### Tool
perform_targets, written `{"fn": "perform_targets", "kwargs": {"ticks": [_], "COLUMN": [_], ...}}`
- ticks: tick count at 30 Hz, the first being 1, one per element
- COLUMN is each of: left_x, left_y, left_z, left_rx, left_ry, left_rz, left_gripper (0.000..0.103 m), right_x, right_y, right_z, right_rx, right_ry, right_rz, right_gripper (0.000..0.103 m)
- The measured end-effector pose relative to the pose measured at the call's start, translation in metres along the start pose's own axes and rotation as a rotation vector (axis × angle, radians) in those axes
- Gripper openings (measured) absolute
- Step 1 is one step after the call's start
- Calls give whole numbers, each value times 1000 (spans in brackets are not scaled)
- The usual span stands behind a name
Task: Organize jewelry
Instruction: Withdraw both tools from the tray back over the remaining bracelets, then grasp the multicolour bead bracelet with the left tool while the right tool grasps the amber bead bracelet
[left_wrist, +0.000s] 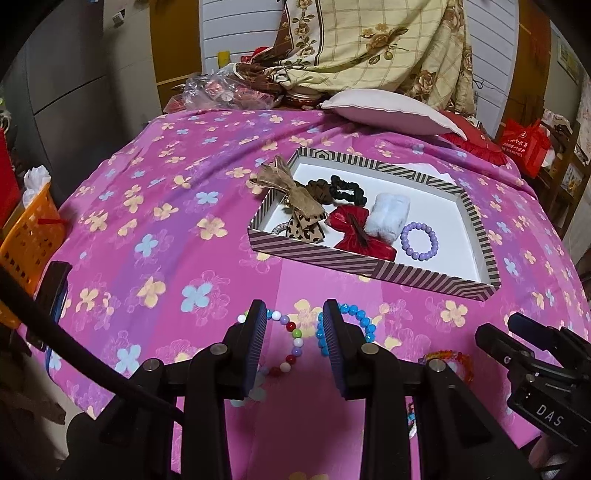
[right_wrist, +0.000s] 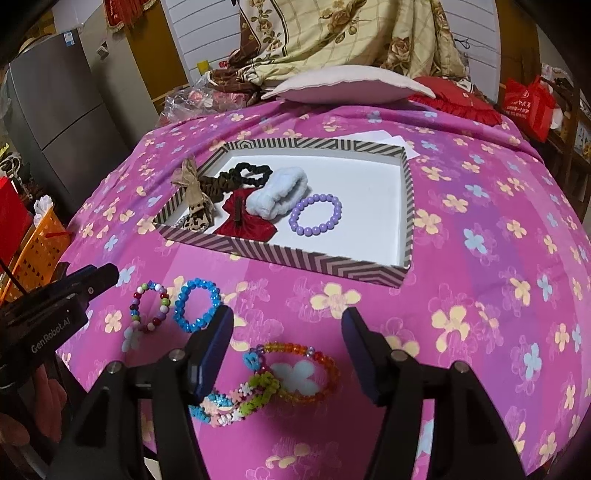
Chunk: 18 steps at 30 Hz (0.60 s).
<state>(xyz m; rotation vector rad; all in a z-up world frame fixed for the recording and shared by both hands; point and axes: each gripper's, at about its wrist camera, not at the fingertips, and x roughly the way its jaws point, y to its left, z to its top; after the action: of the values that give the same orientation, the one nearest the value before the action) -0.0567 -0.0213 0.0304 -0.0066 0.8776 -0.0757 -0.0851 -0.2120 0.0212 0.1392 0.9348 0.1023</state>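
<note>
1. Nearest the right wrist camera, the right gripper (right_wrist: 288, 328) hangs above the near edge of the table (right_wrist: 480, 206), jaws spread wide and holding nothing.
2. Between and below its fingers lie two linked bracelets on the pink flowered cloth: an orange one (right_wrist: 325, 369) and a flower-bead one (right_wrist: 236, 402), touching each other.
3. The left gripper (left_wrist: 295, 317) sits low over the near left part of the table, jaws partly open with nothing between the pads.
4. A multicolour bracelet (left_wrist: 291, 343) lies in the gap between its fingers, partly hidden by the left finger.
5. A blue bracelet (left_wrist: 354, 321) lies just beside it, behind the right finger (left_wrist: 334, 332); whether the finger touches it cannot be told.
6. A striped tray (right_wrist: 332, 266) rests near the middle of the table, well apart from those four bracelets.
7. Inside, toward its left half: a purple bracelet (right_wrist: 316, 215), a white scrunchie (right_wrist: 277, 195), a red bow (right_wrist: 245, 219), a black scrunchie (right_wrist: 255, 171), a brown scrunchie (right_wrist: 218, 181).
8. A leopard bow (right_wrist: 197, 206) drapes over the tray's left rim.
9. A pillow (right_wrist: 351, 86) lies at the far edge.
</note>
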Motion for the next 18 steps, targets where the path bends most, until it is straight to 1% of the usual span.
{"fn": "perform_targets", "kwargs": {"ticks": [14,18], "left_x": [-2,2], "left_y": [6,16], "left_z": [-6,-7], "left_rx": [-9,-43], "left_ry": [19,47], "left_rz": [-1,-24], "left_gripper": [43,43], "right_x": [-4,-2], "right_y": [-2,-7], "right_z": [-7,-10], "right_rx": [1,1], "right_ry": [10,23], "right_rz": [-3,-10], "right_gripper": [65,66]}}
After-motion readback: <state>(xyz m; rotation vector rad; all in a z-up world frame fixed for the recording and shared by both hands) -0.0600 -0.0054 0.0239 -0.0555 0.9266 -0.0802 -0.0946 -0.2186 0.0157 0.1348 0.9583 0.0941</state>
